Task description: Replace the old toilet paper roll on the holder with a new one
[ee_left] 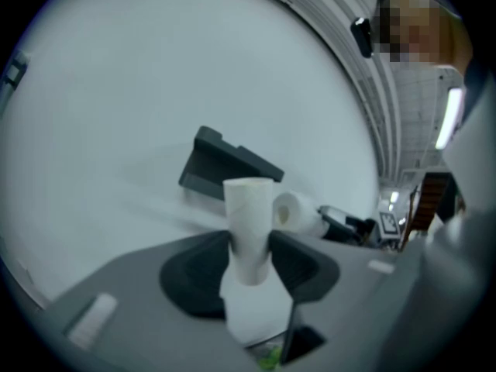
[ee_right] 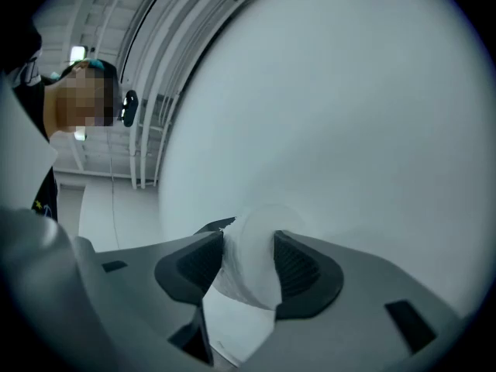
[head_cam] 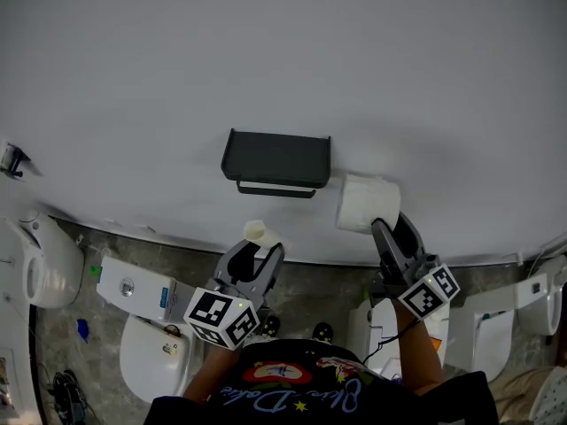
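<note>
While the left gripper [head_cam: 260,253] clamps a pale, nearly bare cardboard tube [head_cam: 256,232] below the dark grey wall-mounted plastic holder [head_cam: 276,160], the right gripper [head_cam: 387,227] clamps a full white toilet paper roll [head_cam: 364,203] just beside the holder's right end.

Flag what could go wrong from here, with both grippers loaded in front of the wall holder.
1. The right gripper pinches the new roll by its soft paper, which dents between the jaws. It may slip or deform when threaded onto the holder.
2. The left gripper clamps the empty tube low down, just below the holder. The tube could get in the new roll's way or, if bumped, drop to the floor.
</note>
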